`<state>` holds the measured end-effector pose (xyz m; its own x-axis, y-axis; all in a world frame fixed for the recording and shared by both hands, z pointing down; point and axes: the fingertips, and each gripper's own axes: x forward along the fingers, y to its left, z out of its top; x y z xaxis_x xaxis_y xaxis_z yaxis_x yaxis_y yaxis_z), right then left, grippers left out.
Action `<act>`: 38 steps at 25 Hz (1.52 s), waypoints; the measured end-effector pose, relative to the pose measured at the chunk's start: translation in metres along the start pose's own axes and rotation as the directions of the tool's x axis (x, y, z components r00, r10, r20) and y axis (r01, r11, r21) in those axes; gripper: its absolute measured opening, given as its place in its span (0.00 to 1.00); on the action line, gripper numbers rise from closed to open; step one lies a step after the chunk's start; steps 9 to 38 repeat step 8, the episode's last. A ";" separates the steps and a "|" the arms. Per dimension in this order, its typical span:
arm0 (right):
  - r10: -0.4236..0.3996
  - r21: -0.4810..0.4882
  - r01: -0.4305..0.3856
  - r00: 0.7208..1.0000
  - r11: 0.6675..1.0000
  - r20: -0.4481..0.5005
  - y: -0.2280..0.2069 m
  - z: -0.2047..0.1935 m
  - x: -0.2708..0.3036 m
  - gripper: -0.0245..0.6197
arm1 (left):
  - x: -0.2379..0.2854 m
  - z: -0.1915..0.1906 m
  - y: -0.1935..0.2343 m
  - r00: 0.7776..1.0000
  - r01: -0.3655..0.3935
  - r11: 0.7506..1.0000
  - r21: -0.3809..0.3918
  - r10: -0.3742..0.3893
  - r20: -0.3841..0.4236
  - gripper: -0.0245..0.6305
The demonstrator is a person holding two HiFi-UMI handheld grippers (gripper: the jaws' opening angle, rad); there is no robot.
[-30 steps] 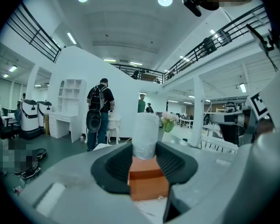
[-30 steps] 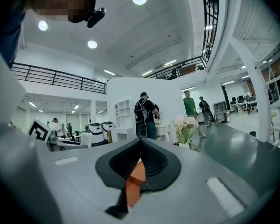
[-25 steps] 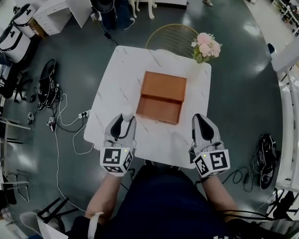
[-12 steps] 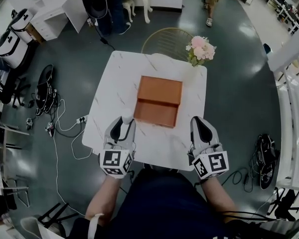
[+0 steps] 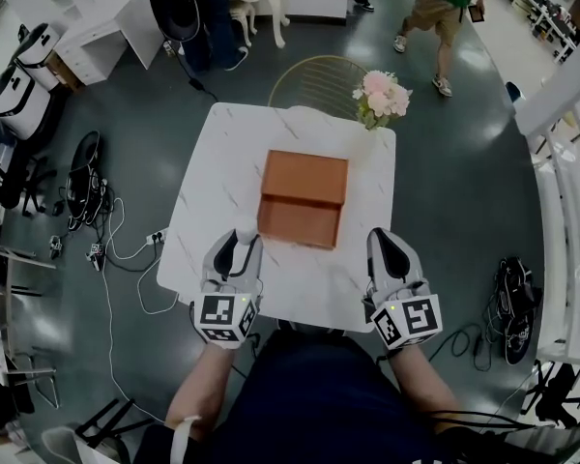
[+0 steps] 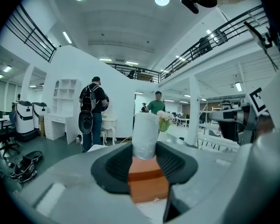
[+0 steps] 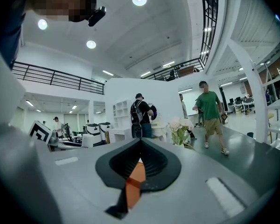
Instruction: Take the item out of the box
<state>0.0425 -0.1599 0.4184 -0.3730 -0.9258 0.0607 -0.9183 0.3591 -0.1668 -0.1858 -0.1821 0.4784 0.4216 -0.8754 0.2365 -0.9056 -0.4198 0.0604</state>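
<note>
An open orange-brown box (image 5: 303, 198) lies in the middle of the white marble table (image 5: 203, 220). My left gripper (image 5: 236, 245) hovers at the table's front left, just short of the box, shut on a small white cylinder (image 5: 244, 229). In the left gripper view the white cylinder (image 6: 144, 135) stands upright between the dark pads, with the box (image 6: 147, 183) behind it. My right gripper (image 5: 381, 243) is at the front right, jaws together with nothing in them. The right gripper view shows a sliver of the box (image 7: 135, 183) past the closed tips (image 7: 141, 143).
A vase of pink flowers (image 5: 380, 95) stands at the table's far right corner, with a round wire chair (image 5: 319, 75) behind the table. Cables and a power strip (image 5: 106, 249) lie on the floor to the left. A person in a green shirt (image 5: 445, 8) walks at the back.
Both grippers have kept their places near the table's front edge, the left still holding the cylinder. A person in a green shirt has walked into view behind the table.
</note>
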 end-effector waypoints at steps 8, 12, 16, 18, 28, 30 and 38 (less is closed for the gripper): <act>-0.011 0.001 0.011 1.000 1.000 -0.001 -0.003 -0.001 -0.003 0.04 | 0.003 -0.001 -0.003 1.000 0.010 1.000 0.005 -0.010 -0.002 0.29; -0.011 0.001 0.011 1.000 1.000 -0.001 -0.003 -0.001 -0.003 0.04 | 0.003 -0.001 -0.003 1.000 0.010 1.000 0.005 -0.010 -0.002 0.29; -0.011 0.001 0.011 1.000 1.000 -0.001 -0.003 -0.001 -0.003 0.04 | 0.003 -0.001 -0.003 1.000 0.010 1.000 0.005 -0.010 -0.002 0.29; -0.011 0.001 0.011 1.000 1.000 -0.001 -0.003 -0.001 -0.003 0.04 | 0.003 -0.001 -0.003 1.000 0.010 1.000 0.005 -0.010 -0.002 0.29; -0.011 0.001 0.011 1.000 1.000 -0.001 -0.003 -0.001 -0.003 0.04 | 0.003 -0.001 -0.003 1.000 0.010 1.000 0.005 -0.010 -0.002 0.29; -0.011 0.001 0.011 1.000 1.000 -0.001 -0.003 -0.001 -0.003 0.04 | 0.003 -0.001 -0.003 1.000 0.010 1.000 0.005 -0.010 -0.002 0.29; -0.011 0.001 0.011 1.000 1.000 -0.001 -0.003 -0.001 -0.003 0.04 | 0.003 -0.001 -0.003 1.000 0.010 1.000 0.005 -0.010 -0.002 0.29</act>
